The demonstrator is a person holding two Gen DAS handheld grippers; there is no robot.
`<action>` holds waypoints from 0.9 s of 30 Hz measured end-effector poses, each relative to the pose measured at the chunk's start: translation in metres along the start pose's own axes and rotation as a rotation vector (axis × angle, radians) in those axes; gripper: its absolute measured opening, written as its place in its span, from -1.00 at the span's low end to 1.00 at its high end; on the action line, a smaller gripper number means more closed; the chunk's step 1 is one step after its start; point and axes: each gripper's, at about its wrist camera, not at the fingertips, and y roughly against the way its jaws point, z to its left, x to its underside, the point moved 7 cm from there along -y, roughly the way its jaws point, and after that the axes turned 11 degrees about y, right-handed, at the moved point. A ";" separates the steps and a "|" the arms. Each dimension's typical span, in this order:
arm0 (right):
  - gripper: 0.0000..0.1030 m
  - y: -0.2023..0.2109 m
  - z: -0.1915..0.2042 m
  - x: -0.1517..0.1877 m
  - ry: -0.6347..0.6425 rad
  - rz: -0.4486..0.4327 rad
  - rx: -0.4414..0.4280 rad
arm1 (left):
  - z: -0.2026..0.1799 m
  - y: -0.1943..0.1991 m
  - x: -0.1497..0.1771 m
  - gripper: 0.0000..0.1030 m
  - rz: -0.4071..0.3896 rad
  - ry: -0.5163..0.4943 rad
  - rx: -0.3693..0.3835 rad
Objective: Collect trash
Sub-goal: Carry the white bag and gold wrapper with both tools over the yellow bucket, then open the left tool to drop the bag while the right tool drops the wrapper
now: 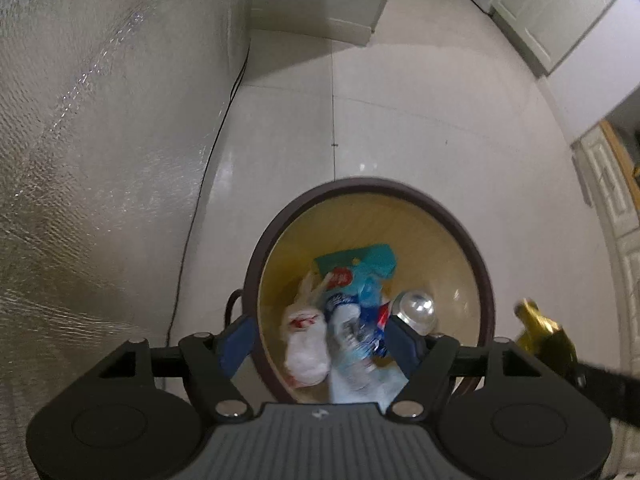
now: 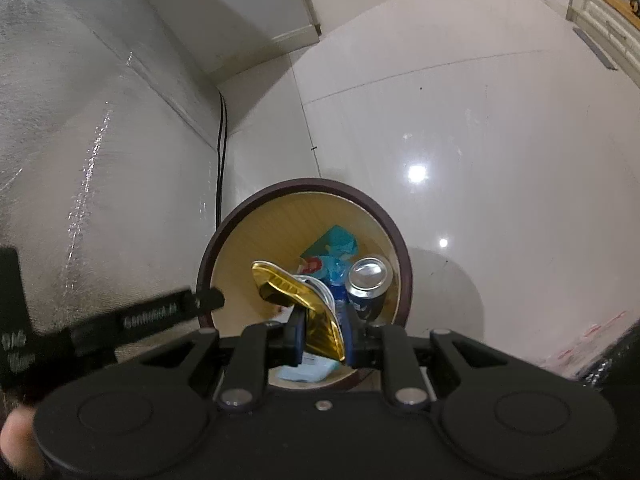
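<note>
Left wrist view looks down into a round trash bin (image 1: pixel 478 260) with a dark brown rim and a smooth, yellowish inner wall, standing on a glossy pale tiled floor (image 1: pixel 400 120). Beside it rises a wall (image 1: pixel 80 140) clad in a crinkled, silvery foil-like sheet, with a thin black cable (image 1: pixel 224 120) running along its foot. Inside the bin lie a teal packet (image 1: pixel 360 258), a crumpled white wad with red marks (image 1: pixel 304 344), a blurred blue-and-white wrapper (image 1: pixel 360 320) and a metal can (image 1: pixel 416 308) with its shiny end up. The left gripper (image 1: pixel 320 344) hangs over the bin mouth, its blue-padded jaws spread wide and holding nothing.

Right wrist view shows the right gripper (image 2: pixel 322 340) with its jaws drawn close, pinching a shiny gold foil wrapper (image 2: pixel 316 312), bent and ribbed, just above the bin opening (image 2: pixel 224 240). The wrapper hides part of the contents; the can (image 2: pixel 368 276) and teal packet (image 2: pixel 336 240) show behind it, and a pale blue piece (image 2: pixel 306 370) below. In the left view the gold wrapper (image 1: pixel 540 320) is blurred at the right edge. White cabinets (image 1: pixel 552 12) are cut off at the corner.
</note>
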 end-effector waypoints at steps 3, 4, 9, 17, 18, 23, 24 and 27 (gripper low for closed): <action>-0.50 -0.010 0.000 0.001 -0.020 0.024 -0.021 | -0.002 0.003 0.006 0.56 0.009 -0.034 -0.027; -0.45 -0.012 0.000 0.002 -0.028 0.029 -0.031 | 0.000 0.003 0.006 0.59 0.012 -0.043 -0.031; -0.28 -0.010 -0.006 0.008 -0.030 0.036 -0.012 | 0.007 0.009 0.009 0.72 0.028 -0.050 -0.050; -0.24 -0.003 -0.013 0.018 -0.014 0.056 0.004 | 0.014 0.019 0.013 0.92 0.038 -0.043 -0.071; -0.20 -0.002 -0.013 0.019 -0.011 0.055 0.007 | 0.014 0.021 0.014 0.94 0.038 -0.045 -0.075; 0.16 0.009 -0.009 0.019 0.010 0.035 0.010 | 0.011 0.031 0.017 1.00 0.047 -0.062 -0.084; 0.33 0.011 -0.009 0.019 0.014 0.027 0.014 | 0.011 0.034 0.017 1.00 0.045 -0.065 -0.091; 0.65 0.019 -0.011 0.018 0.017 0.011 0.015 | 0.011 0.041 0.017 1.00 0.037 -0.073 -0.106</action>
